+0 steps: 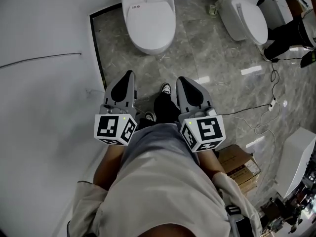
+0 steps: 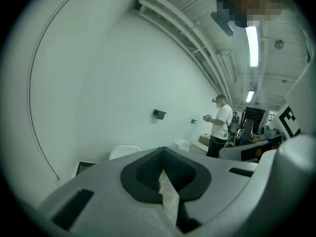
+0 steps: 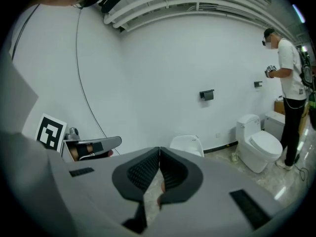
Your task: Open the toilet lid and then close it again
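A white toilet [image 1: 148, 16] with its lid down stands against the wall at the top middle of the head view. It also shows small beyond the jaw tips as the toilet [image 2: 124, 151] in the left gripper view and the toilet [image 3: 186, 144] in the right gripper view. My left gripper [image 1: 129, 75] and right gripper [image 1: 181, 80] are held side by side in front of my body, well short of the toilet. Both point toward it. Each one's jaws are shut with nothing between them.
A second toilet [image 1: 244, 14] stands to the right, with a person [image 3: 291, 83] beside it. Cables [image 1: 266, 107] trail over the grey marble floor. A cardboard box [image 1: 239, 164] sits at my right. A white wall [image 1: 44, 83] runs along the left. My shoes [image 1: 166, 88] show between the grippers.
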Motion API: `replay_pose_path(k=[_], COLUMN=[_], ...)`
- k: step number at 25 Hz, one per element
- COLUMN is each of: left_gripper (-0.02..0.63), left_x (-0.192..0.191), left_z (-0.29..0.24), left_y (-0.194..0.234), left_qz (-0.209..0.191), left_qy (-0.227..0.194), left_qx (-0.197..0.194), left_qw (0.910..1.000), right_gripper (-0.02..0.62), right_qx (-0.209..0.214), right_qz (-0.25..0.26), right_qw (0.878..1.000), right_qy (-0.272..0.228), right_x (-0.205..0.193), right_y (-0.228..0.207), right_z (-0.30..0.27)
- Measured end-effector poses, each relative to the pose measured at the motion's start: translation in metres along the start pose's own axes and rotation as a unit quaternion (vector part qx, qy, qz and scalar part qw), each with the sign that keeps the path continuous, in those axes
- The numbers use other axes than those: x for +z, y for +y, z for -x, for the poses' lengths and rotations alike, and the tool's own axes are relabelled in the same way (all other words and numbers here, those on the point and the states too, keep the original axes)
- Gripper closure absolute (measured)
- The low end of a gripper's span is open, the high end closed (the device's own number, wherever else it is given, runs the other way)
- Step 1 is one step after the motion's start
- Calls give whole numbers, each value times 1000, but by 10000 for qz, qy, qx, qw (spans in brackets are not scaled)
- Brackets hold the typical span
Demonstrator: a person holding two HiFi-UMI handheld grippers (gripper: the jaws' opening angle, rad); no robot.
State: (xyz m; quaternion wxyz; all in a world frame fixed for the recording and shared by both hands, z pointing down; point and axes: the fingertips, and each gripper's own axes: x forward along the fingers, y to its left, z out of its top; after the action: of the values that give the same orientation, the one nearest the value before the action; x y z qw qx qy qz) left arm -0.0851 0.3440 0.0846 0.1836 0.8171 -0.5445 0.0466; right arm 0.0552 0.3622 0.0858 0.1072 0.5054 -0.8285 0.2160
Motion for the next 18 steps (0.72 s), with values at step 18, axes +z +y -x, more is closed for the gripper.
replay_pose_path(k=[18], left_gripper=[600], left_x=[31], left_z=[-131], left_y=[18], left_qz=[12], left_qy=[130], left_qx=[508], left_qw=[9986], right_gripper=[586], right_qx=[538], right_qz=[29], right_qw=[9981], right_qy=[315], right_x=[48], right_y=[-88], right_z=[-108])
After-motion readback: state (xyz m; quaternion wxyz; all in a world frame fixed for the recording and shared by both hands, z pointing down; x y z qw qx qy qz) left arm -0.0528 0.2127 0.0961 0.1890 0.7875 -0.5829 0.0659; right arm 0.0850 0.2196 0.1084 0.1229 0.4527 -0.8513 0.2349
